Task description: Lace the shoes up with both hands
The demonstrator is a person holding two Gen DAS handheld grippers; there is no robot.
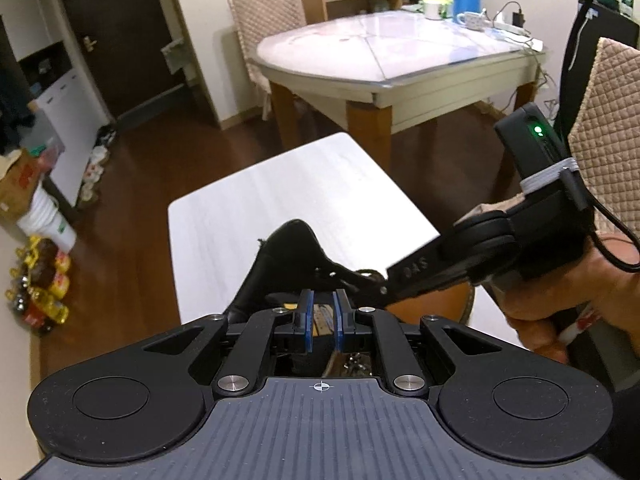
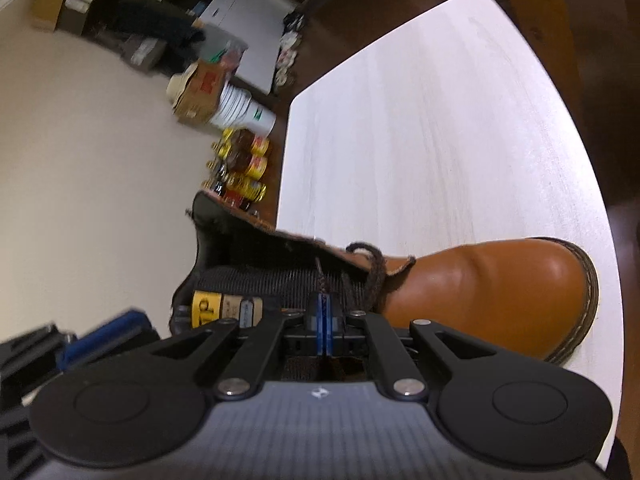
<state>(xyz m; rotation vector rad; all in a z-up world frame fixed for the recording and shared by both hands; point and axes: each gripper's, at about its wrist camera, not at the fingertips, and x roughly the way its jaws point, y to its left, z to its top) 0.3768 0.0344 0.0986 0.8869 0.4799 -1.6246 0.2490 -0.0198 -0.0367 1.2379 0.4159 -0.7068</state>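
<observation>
Blue-padded, the right tool is pinching one dark brown lace between nearly closed jaws, likely to draw it taut. Just left, the left tool is hovering with a narrow gap over the tongue, gripping nothing visible. One tan boot is lying on the white worktop, toe pointing far right.

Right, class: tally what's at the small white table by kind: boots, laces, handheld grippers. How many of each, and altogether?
Boots: 1, the tan boot
Laces: 1, the dark lace
Grippers: 2, left gripper and right gripper
Total: 4
</observation>
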